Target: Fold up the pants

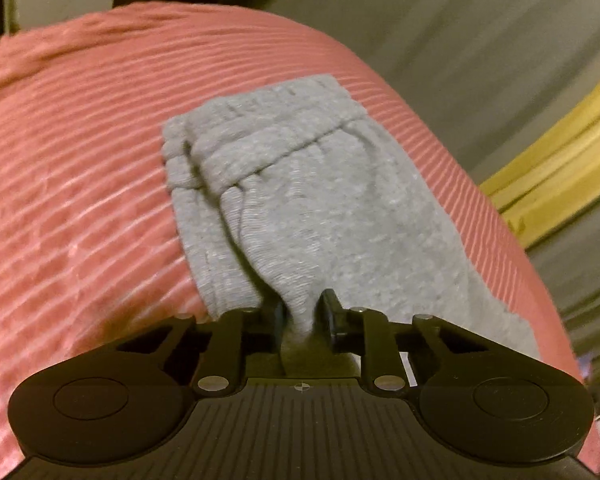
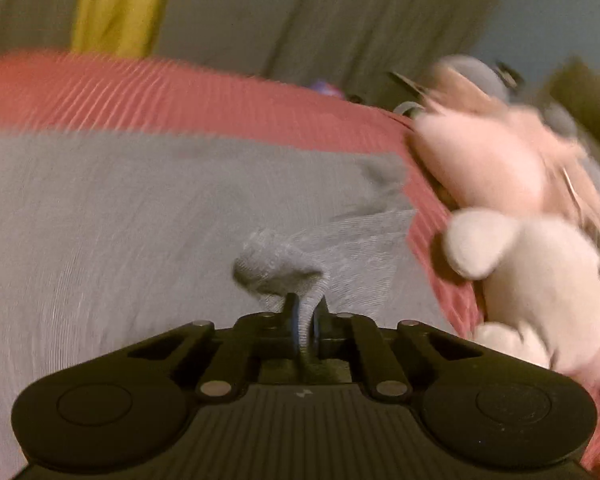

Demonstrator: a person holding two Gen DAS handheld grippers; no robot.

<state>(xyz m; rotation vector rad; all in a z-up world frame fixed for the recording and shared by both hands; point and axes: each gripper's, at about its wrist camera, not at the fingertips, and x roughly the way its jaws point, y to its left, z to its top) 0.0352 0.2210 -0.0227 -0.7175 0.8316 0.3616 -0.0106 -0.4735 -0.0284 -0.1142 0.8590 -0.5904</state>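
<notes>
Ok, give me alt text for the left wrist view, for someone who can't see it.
The left gripper pinches a bunched fold of grey pants, which lie ahead of it on a pink ribbed bedspread. The elastic waistband is at the far end. A yellow strip and grey wall show beyond the bed's right edge.

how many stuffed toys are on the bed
2, both at the bedspread's right edge in the right wrist view: a pink plush farther back, a whitish plush nearer. Blurred, so others may be hidden.
</notes>
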